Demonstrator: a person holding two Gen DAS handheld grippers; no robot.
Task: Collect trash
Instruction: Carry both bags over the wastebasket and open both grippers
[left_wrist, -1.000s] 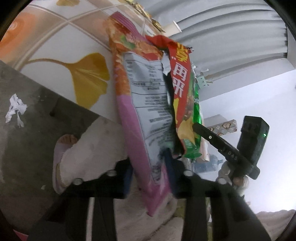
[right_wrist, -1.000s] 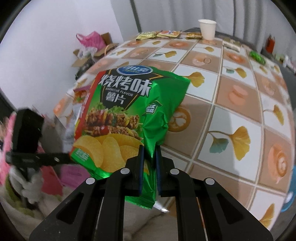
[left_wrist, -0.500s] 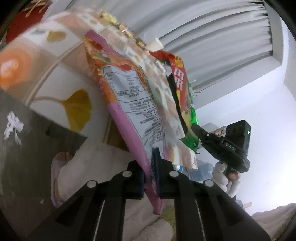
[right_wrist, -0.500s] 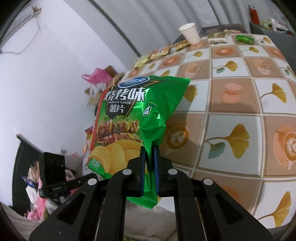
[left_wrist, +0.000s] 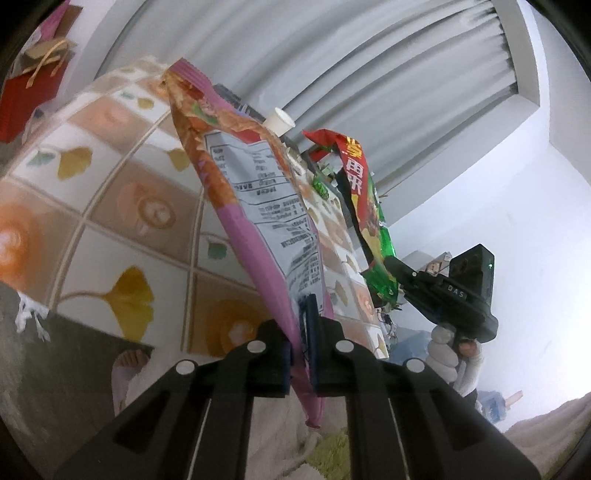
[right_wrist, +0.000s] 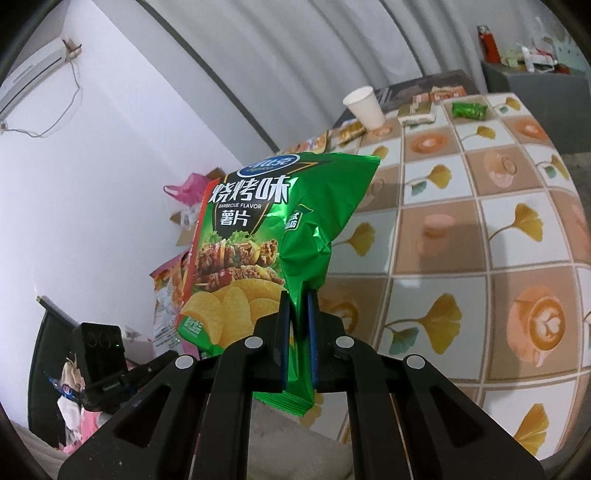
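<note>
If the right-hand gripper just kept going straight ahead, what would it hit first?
Apart from the green chip bag the right gripper already clamps, probably the tiled tablecloth beyond; depth is hard to judge.

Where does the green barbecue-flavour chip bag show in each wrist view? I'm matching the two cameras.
Left wrist view: the green barbecue-flavour chip bag appears edge-on, right of centre, clamped by the right gripper.
Right wrist view: the bag fills the centre, front facing the camera, pinched at its lower edge by the same gripper.
Shared landmark: the white paper cup on the tiled table's far end.
</note>
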